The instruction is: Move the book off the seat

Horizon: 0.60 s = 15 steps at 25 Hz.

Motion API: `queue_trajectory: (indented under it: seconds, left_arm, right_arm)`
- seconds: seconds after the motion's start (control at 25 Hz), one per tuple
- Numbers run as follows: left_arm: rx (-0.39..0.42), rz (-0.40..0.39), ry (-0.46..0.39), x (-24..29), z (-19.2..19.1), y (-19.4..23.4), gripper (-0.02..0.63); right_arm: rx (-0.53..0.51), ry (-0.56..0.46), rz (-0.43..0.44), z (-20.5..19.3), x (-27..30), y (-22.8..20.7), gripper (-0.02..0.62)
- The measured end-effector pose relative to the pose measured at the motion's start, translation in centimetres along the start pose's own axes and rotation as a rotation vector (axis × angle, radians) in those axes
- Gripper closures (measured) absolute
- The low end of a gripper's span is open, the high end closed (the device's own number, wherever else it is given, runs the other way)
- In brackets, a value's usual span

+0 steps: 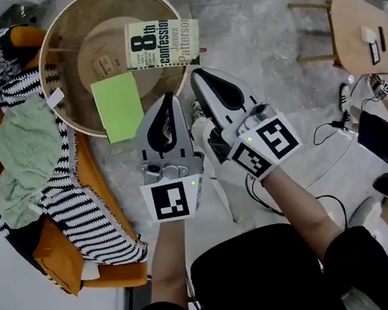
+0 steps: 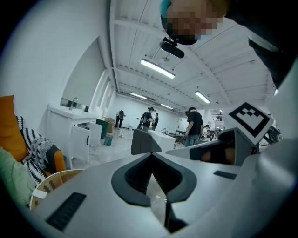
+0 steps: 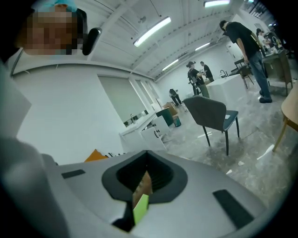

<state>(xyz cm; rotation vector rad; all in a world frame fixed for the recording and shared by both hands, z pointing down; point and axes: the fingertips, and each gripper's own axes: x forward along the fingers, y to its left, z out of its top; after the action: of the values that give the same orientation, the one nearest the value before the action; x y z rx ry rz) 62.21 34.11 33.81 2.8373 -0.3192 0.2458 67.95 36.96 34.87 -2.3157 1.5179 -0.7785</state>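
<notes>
Currently: book (image 1: 162,44) flat on round tabletop (image 1: 66,39), right of orange seat (image 1: 53,257), just far of the tools. Left tool (image 1: 168,98), right tool (image 1: 195,75): jaws together, empty. Step: placement apparently done; next, retreat clear.

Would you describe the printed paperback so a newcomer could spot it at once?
Beside the orange sofa stands a round wooden table. Of two books on it, the paperback lies at the upper right in the head view, its cover boldly lettered in black, unlike the plain green book.
</notes>
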Motion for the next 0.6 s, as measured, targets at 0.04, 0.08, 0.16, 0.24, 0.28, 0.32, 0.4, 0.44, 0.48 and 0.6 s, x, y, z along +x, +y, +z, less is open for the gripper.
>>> queue_trajectory:
  seconds: [0.04, 0.08, 0.16, 0.24, 0.28, 0.32, 0.4, 0.44, 0.48, 0.6]
  left_arm:
    - [0.003, -0.007, -0.01, -0.2, 1.0, -0.5, 0.596]
    - [0.006, -0.013, -0.021, -0.4, 2.0, -1.0, 0.596]
    - [0.011, -0.018, -0.053, -0.7, 4.1, -1.7, 0.596]
    - [0.021, -0.02, -0.09, -1.0, 6.2, -2.2, 0.596]
    - [0.026, -0.021, -0.105, -1.2, 7.2, -2.4, 0.595]
    - [0.03, -0.021, -0.116, -1.4, 8.2, -2.6, 0.595]
    - [0.034, -0.02, -0.128, -2.0, 10.1, -3.0, 0.596]
    - [0.036, -0.019, -0.128, -2.5, 11.0, -3.2, 0.595]
    - [0.038, -0.018, -0.127, -2.9, 11.9, -3.4, 0.597]
    - [0.05, -0.02, -0.138, -4.5, 14.4, -4.1, 0.595]
  right_arm:
    - [-0.004, -0.017, 0.0, 1.3, -0.5, 0.6, 0.581]
    - [-0.009, -0.032, -0.001, 2.4, -1.0, 1.1, 0.581]
    - [-0.022, -0.052, 0.006, 4.4, -1.8, 2.1, 0.581]
    - [-0.035, -0.06, 0.015, 6.0, -2.6, 3.1, 0.581]
    - [-0.039, -0.06, 0.017, 6.6, -3.0, 3.5, 0.581]
    - [-0.04, -0.06, 0.017, 7.2, -3.4, 4.0, 0.581]
    - [-0.035, -0.064, 0.018, 8.6, -4.3, 5.0, 0.581]
    - [-0.033, -0.07, 0.02, 9.3, -4.8, 5.5, 0.581]
    - [-0.035, -0.077, 0.026, 10.1, -5.3, 6.2, 0.581]
    - [-0.054, -0.098, 0.065, 12.4, -6.7, 8.5, 0.581]
